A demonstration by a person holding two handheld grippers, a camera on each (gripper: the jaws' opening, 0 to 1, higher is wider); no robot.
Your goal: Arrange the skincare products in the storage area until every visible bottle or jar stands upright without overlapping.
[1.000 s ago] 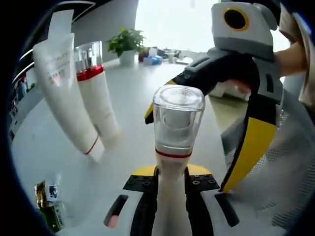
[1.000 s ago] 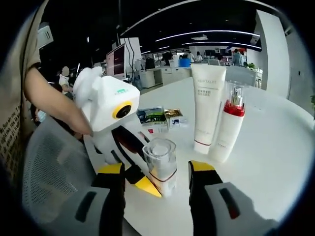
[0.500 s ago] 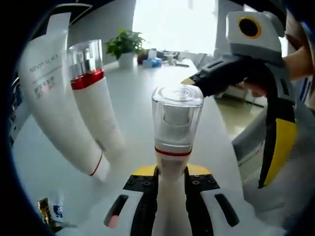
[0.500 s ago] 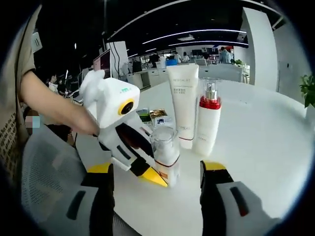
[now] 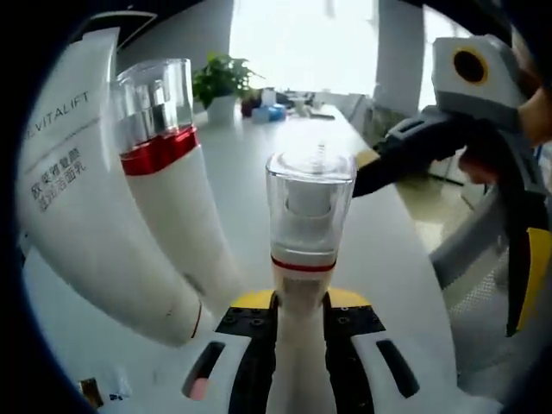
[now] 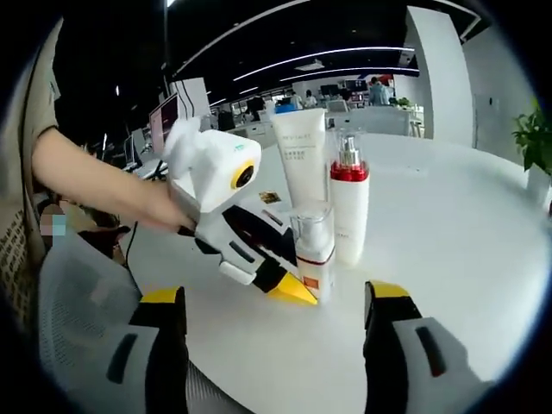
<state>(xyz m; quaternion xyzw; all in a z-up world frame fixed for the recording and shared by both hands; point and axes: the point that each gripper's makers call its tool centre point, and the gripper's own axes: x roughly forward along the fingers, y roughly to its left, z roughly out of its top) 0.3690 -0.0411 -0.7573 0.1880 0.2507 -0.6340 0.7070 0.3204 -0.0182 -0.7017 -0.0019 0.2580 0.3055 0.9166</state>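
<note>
Left hand-held gripper (image 5: 300,345) clamped on upright clear-capped bottle (image 5: 309,224); right hand-held gripper (image 6: 276,302) wide open, empty, bottle just ahead.

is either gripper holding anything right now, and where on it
The left gripper is shut on the small clear-capped bottle, clamping its white lower body below the red band. The right gripper is open and holds nothing.

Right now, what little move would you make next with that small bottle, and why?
Probably open the left gripper and back away. The small pump bottle it clamps looks upright on the white table, close beside the red-collared bottle and white tube, with no overlap that I can see.
</note>
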